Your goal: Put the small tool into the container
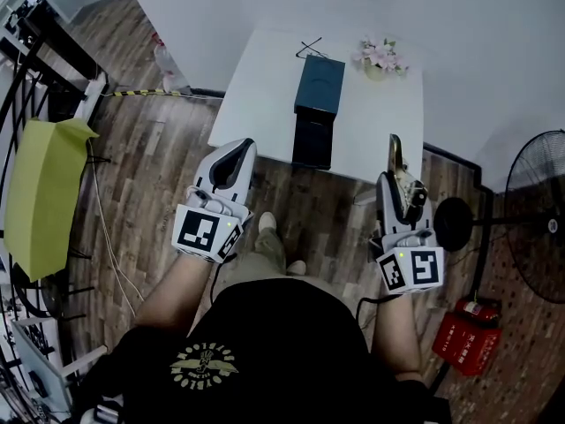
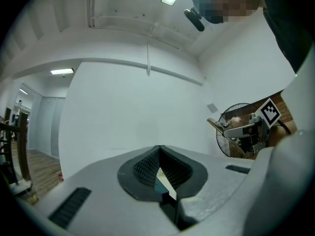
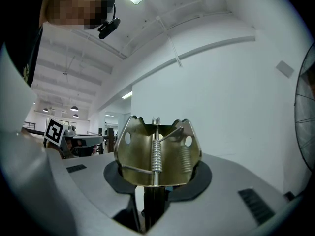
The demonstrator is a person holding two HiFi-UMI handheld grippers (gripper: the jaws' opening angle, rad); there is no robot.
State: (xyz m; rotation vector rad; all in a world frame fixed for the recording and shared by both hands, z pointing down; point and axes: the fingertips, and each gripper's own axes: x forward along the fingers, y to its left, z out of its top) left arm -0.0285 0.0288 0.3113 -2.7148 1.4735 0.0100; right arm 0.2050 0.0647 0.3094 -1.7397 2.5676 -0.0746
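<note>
R gripper [image 1: 397,186] pinched the small tool [image 3: 157,151], a brass spring clip, jaws partway spread on it. It was near the container [image 1: 319,95], off its right-front corner, short of the table [image 1: 265,87]. L gripper [image 1: 240,148] off container's left-front, jaws pressed together, empty.

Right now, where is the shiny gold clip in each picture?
Head view: the gold clip sticks up from the right claw, right of the middle.
Left gripper view: small, over to the right, in front of the fan.
Right gripper view: big, in the middle, pinched in that claw.
Shared landmark: the fan, on the right side of every view.
</note>
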